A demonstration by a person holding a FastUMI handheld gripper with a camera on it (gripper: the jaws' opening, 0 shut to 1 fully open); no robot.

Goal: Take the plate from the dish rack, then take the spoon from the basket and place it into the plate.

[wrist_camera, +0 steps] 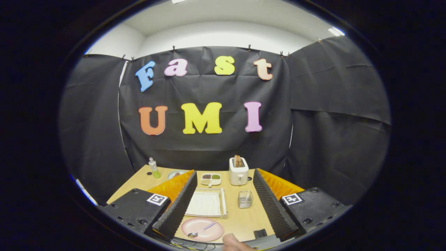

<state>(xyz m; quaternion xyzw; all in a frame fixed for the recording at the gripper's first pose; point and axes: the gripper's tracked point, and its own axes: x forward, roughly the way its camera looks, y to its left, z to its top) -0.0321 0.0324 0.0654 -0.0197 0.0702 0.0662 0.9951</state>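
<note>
The gripper (223,205) is released: its two fingers stand wide apart above the tabletop (244,216) and grasp nothing.

The pink plate (202,229) lies flat at the near edge of the tabletop, between the fingers and closer to the left one. The spoon (201,231) rests in the plate, bowl toward the near left, handle angled toward the far right.

Just beyond the plate, a shallow rectangular tray (206,203) lies on the tabletop, holding a white sheet. A small clear glass (245,199) stands to the right of the tray, apart from it.

Toward the far edge, a white toaster (238,170) stands upright with toast in its slots. Beside it on the left lies a small divided dish (210,179) with green and brown contents. A bottle (153,168) with green liquid stands near the far left corner.

A fingertip (231,242) shows at the near edge, beside the plate.
</note>
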